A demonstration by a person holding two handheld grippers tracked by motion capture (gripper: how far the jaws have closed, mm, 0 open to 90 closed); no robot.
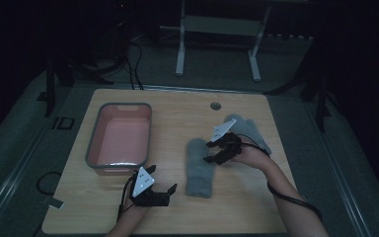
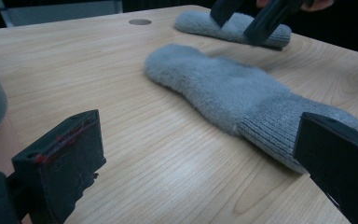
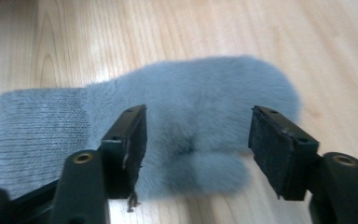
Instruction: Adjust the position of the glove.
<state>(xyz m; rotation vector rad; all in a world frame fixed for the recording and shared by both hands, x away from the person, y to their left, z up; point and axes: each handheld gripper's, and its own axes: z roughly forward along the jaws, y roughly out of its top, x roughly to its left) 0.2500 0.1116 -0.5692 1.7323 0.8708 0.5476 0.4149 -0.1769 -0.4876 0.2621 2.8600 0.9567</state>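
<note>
Right gripper (image 3: 196,149) poised over far grey mitten (image 3: 168,126) on table (image 1: 177,113), jaws wide open, straddling fuzzy body, pads not pressing. Near mitten (image 1: 200,168) lies flat mid-table. Left gripper (image 1: 170,190) rests low beside pink bin (image 1: 121,136), jaws open, empty. Step looks like pick-up approach; next likely: lower, close on fabric, lift.
</note>
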